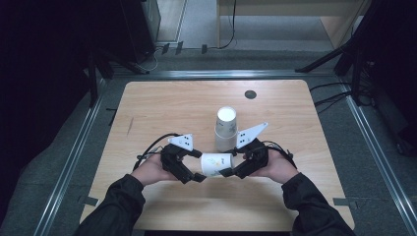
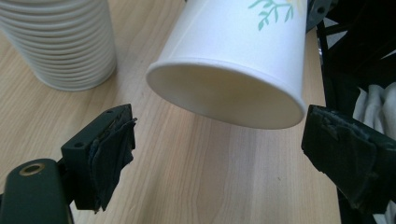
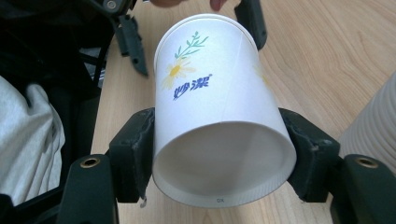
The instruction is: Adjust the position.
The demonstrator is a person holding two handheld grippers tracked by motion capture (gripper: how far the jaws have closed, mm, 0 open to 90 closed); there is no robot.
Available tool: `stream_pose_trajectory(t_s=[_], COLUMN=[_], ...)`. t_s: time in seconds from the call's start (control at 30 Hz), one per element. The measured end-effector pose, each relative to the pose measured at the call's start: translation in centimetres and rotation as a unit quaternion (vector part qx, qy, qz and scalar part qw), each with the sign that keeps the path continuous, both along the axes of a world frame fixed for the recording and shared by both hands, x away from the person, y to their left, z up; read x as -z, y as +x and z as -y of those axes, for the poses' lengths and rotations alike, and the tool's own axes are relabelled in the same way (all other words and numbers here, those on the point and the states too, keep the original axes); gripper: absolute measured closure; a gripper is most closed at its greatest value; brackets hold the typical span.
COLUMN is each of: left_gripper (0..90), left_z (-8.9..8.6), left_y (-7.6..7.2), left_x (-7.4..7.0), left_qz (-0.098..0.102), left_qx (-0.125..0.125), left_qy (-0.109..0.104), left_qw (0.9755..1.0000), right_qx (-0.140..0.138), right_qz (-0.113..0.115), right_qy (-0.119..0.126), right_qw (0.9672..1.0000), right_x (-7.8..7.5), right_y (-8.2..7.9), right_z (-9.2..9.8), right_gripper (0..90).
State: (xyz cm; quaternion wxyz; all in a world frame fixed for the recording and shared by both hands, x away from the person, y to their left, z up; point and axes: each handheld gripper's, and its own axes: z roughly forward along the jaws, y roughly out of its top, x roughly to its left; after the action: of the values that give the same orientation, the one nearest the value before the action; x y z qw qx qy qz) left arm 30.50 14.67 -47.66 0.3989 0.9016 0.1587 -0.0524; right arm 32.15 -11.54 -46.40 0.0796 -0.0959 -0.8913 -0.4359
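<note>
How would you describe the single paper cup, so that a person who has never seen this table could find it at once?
Start at the wooden table and find the tall stack of white cups near its middle. Just in front of the stack, toward the person, the single cup lies sideways, clamped at its base by the right gripper. Unlike the stacked cups, it is alone, tipped over, and shows a printed flower.

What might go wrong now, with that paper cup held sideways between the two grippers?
1. The right gripper alone clamps the thin-walled paper cup near its base; a harder squeeze could dent it.
2. The left gripper is open, its pads clear of the cup's rim, so if the right grip slips the cup may drop onto the table.
3. The stack of cups stands close behind; a careless swing could topple it.
</note>
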Motion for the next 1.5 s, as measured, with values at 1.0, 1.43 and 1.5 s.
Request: stream_pose_trajectory(t_s=[1.0,1.43,1.5], left_gripper=[23.6,24.4,24.4], left_z=[0.6,-1.3,-1.5], left_y=[0.2,1.0,1.1], left_x=[0.2,-1.6,-2.0], left_qz=[0.001,0.003,0.004], left_qx=[0.037,0.012,0.007], left_qy=[-0.038,-0.033,-0.023], left_qw=[0.9986,0.9994,0.9997], right_qx=[-0.017,0.009,0.014], right_qz=[-0.037,-0.018,-0.018], right_qy=[0.015,0.008,0.002], right_qw=[0.9991,0.9998,0.9998], right_x=[0.4,0.4,0.4], right_y=[0.1,0.5,0.5], right_z=[-0.6,0.0,0.1], right_gripper=[33.6,25.2,25.0])
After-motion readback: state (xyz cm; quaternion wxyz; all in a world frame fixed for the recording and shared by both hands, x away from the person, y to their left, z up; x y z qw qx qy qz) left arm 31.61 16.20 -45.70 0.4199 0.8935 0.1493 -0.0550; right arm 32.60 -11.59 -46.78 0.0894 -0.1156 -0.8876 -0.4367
